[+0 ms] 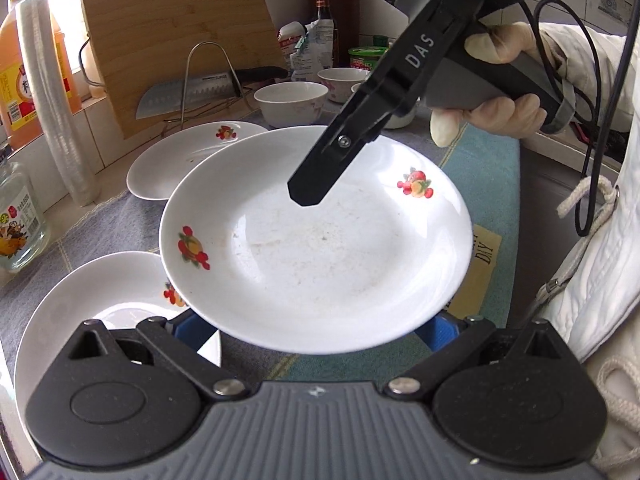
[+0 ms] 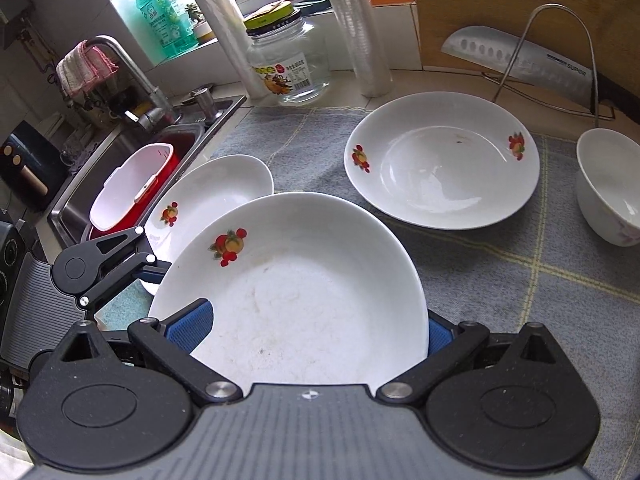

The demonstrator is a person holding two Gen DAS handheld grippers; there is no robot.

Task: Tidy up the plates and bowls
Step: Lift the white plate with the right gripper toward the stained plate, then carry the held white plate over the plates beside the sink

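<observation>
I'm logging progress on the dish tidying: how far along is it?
Early; nothing looks stacked yet. In hand: one fruit-print plate is up off the mat, between the fingers of the left gripper and right gripper. Left: the far plate and the sink-side plate lie apart, and the bowls sit unstacked by the cutting board.

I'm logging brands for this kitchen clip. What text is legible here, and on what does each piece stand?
"DAS": on the body of the right claw.
"SUPOR": on the knife blade.
"DAY": on the countertop mat; the letters above it are cut off.
Too small or blurred: the labels on the glass jar, orange jug, sauce bottle, green soap bottle and food packet.
</observation>
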